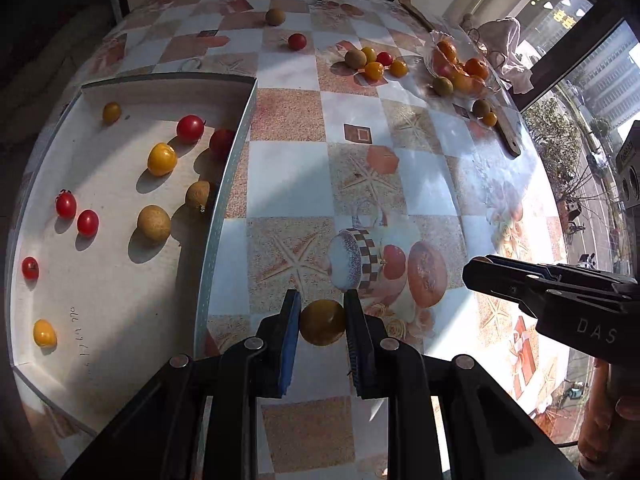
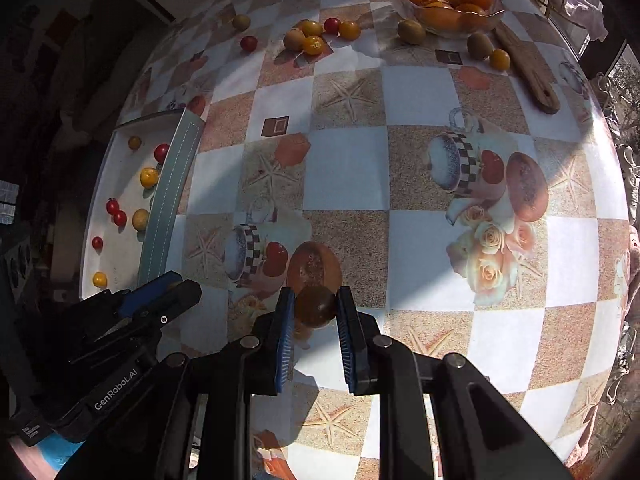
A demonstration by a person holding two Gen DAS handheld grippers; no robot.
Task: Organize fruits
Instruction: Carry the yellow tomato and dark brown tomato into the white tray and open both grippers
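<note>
Left gripper (image 1: 322,322) – gripping fruit (image 1: 322,322) – hangs just right of tray edge (image 1: 224,184).

Right tongs (image 2: 316,307) clamped on a brown fruit (image 2: 315,306) above the table (image 2: 348,168). Left tongs (image 2: 176,284) beside, low at the left edge, near a white tray (image 2: 120,248) of tomatoes. Bowl (image 2: 444,4) of oranges at the far edge, board (image 2: 528,68) alongside.

Sunlit checkered tablecloth (image 1: 288,116); big window (image 1: 580,80) w/ street view.
</note>
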